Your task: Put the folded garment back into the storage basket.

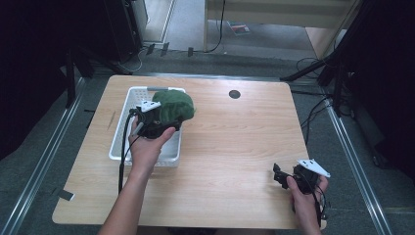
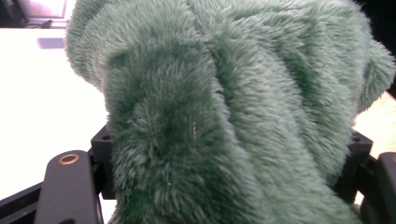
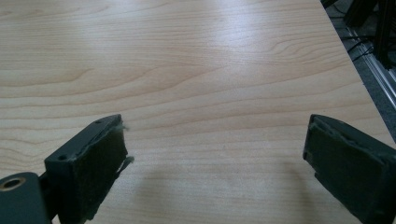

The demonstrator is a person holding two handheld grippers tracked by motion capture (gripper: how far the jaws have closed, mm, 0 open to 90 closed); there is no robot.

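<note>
A fluffy dark green cloth (image 1: 172,107) is bunched up over the right rim of a white plastic basket (image 1: 122,131) on the left half of the wooden table. My left gripper (image 1: 155,122) is shut on the cloth, and in the left gripper view the green cloth (image 2: 224,107) bulges between the black jaws and hides their tips. My right gripper (image 1: 280,175) rests low near the table's front right corner. Its jaws stand wide apart with bare wood between them, and green fluff clings to the left pad (image 3: 105,163).
The wooden table (image 1: 235,142) has a round dark hole (image 1: 234,94) near its far edge. Black stands and cables crowd the floor to the right, and metal rails run along both sides. A cable trails from the left gripper along the person's forearm.
</note>
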